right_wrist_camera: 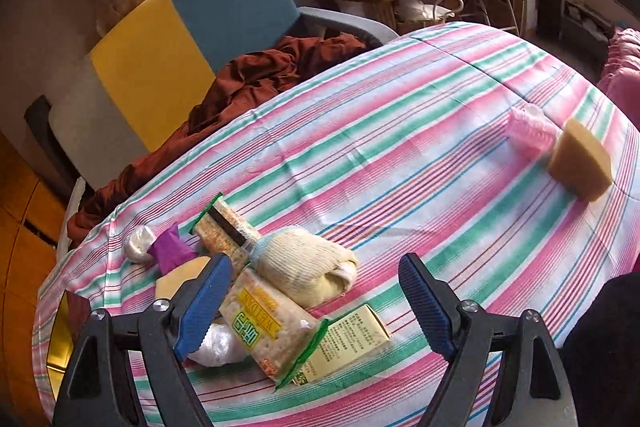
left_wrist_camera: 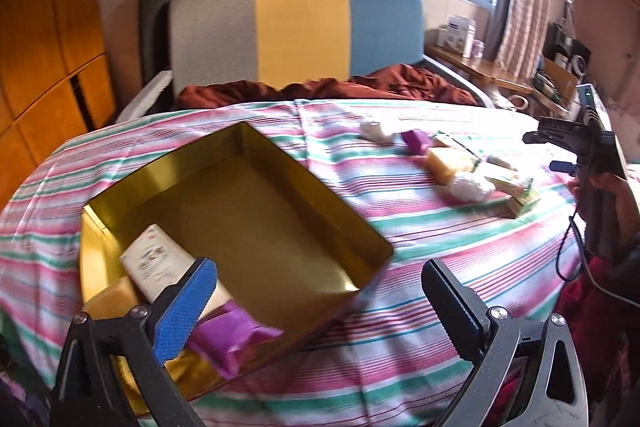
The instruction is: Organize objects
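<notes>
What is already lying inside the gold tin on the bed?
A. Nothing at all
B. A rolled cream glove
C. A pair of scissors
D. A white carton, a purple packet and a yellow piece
D: in the left wrist view the gold tin holds a white carton, a purple packet and a yellow piece at its near end.

Open gold tin [left_wrist_camera: 340, 211] holds three packets; others [right_wrist_camera: 264, 323] lie beside it.

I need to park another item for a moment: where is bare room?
Free: far half of the gold tin; striped cover between the snack pile and the sponge wedge. Crowded: the tin's near corner, the pile by the right gripper.
</notes>
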